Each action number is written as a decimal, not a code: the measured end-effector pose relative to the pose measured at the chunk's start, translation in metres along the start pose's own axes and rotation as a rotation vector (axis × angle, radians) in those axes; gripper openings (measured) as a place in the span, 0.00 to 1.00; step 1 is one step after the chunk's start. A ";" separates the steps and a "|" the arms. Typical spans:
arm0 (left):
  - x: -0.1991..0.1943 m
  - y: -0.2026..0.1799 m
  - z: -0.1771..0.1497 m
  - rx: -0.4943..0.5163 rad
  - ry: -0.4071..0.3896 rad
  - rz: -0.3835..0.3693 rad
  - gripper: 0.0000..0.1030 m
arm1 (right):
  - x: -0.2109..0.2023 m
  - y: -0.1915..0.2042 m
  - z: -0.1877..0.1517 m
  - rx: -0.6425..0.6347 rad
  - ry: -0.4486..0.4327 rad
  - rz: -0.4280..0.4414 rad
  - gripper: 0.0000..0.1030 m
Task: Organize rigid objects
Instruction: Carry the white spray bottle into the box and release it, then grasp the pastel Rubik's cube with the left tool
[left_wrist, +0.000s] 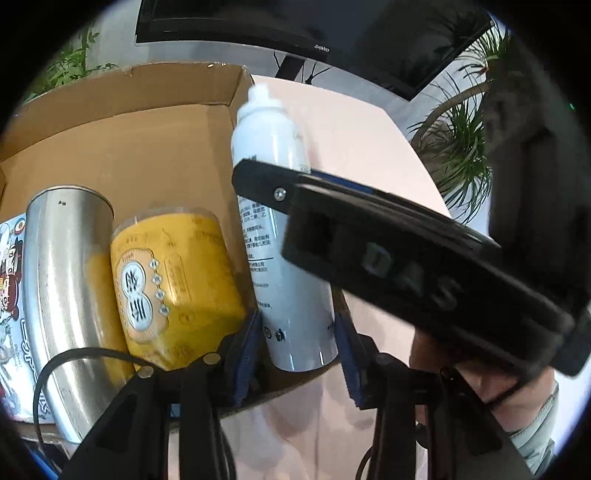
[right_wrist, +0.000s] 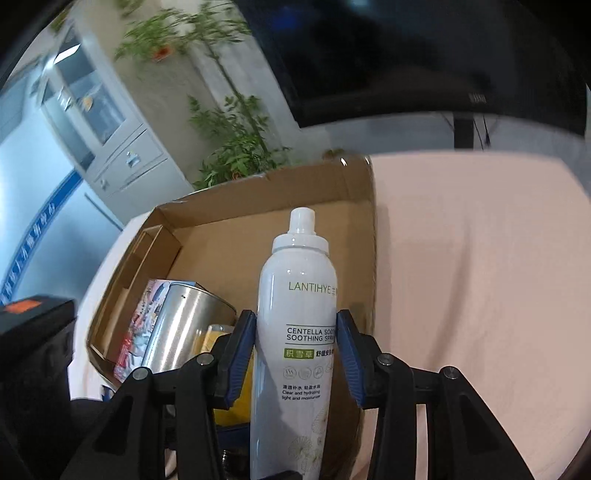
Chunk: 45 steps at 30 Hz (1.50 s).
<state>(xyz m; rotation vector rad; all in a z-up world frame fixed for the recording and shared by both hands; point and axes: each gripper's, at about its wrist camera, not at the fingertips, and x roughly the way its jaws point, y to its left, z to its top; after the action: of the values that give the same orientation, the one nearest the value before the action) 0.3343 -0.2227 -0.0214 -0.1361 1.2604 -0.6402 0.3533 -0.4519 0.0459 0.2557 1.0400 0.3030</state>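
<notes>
A white spray bottle (right_wrist: 295, 332) stands upright between the blue pads of my right gripper (right_wrist: 297, 350), which is shut on it at the near right corner of a cardboard box (right_wrist: 258, 229). In the left wrist view the same bottle (left_wrist: 280, 236) stands between the blue pads of my left gripper (left_wrist: 299, 354), whose jaws sit close around its base; contact is unclear. The right gripper's black body (left_wrist: 406, 258) crosses in front of the bottle. A steel cup (left_wrist: 66, 280) and a yellow can (left_wrist: 173, 291) stand in the box (left_wrist: 147, 122).
A printed carton (left_wrist: 11, 288) lies at the box's left side. The box sits on a pale pink tabletop (right_wrist: 480, 277). Potted plants (left_wrist: 461, 147) and a dark monitor (left_wrist: 258, 22) stand behind the table. A white cabinet (right_wrist: 92, 122) is at the far left.
</notes>
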 end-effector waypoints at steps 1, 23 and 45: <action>0.002 0.000 -0.002 -0.003 0.020 -0.013 0.24 | 0.005 -0.005 -0.002 0.017 0.026 -0.017 0.41; -0.262 0.080 -0.231 0.009 -0.455 0.655 0.85 | -0.107 0.160 -0.200 -0.353 -0.138 0.084 1.00; -0.123 0.070 -0.330 -0.117 -0.182 0.180 0.74 | -0.075 0.253 -0.372 -0.586 0.088 0.177 0.74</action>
<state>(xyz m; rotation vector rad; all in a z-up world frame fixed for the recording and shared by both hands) 0.0391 -0.0209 -0.0552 -0.1719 1.1191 -0.3894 -0.0387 -0.2201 0.0144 -0.1981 0.9717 0.7661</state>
